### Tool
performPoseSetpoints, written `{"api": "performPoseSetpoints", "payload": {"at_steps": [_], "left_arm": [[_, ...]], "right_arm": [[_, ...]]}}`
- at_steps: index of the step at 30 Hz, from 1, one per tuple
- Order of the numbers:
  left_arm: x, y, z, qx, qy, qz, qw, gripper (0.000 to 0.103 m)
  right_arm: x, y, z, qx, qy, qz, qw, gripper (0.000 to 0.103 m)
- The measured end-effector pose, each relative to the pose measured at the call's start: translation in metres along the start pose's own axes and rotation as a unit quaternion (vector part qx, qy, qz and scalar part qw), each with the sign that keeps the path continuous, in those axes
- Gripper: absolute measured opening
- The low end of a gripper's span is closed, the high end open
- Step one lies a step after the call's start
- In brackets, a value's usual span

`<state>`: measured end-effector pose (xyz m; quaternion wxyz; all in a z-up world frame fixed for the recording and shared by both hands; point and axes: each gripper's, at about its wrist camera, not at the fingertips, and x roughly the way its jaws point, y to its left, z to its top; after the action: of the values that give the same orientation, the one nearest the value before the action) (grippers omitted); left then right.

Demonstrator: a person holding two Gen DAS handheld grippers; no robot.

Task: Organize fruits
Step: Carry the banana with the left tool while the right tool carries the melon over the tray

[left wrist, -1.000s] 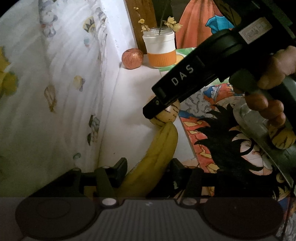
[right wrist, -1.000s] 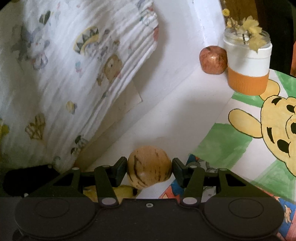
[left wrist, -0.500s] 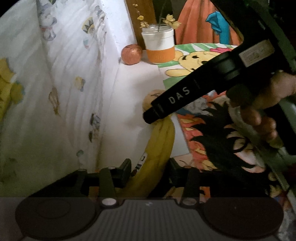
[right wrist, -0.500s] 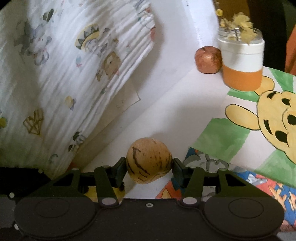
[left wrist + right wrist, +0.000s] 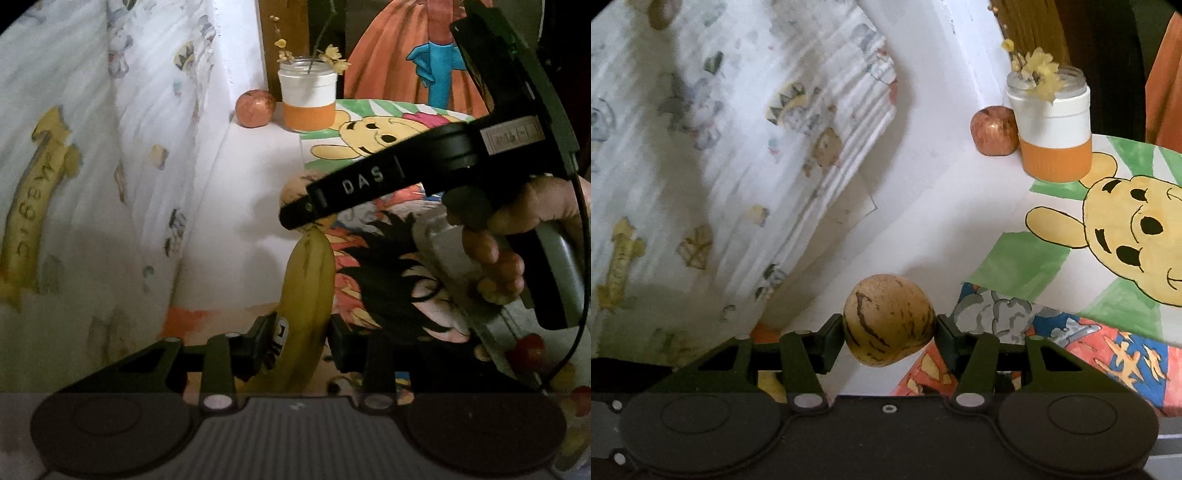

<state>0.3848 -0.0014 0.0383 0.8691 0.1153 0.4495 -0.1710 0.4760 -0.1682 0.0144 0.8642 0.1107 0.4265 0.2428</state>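
Both grippers lifted, banana point(image 5: 308, 295), striped fruit point(image 5: 888, 319) prob. higher

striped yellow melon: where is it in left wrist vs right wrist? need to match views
Left wrist: striped melon sits centre, mostly hidden behind the right gripper's black body, just beyond the banana tip.
Right wrist: striped melon is bottom centre, clamped between the right gripper fingers.
Shared landmark: white-and-orange jar with the red apple on its left side.
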Motion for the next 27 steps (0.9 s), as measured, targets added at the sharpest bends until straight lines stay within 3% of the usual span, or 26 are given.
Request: {"api": "performPoseSetpoints", "payload": {"at_steps": [12, 27], "left_arm": [[-0.032, -0.010, -0.017, -0.077, -0.019, -0.061, 0.9949, 0.034], [-0.079, -0.036, -0.022, -0.087, -0.053, -0.011, 0.9948, 0.033]], "right_arm": [[-0.064, 0.003, -0.013, 0.004, -0.027, 0.011, 1.000, 0.055], [-0.143, -0.011, -0.046, 0.010, -0.046, 0.006, 0.999, 0.055]]}}
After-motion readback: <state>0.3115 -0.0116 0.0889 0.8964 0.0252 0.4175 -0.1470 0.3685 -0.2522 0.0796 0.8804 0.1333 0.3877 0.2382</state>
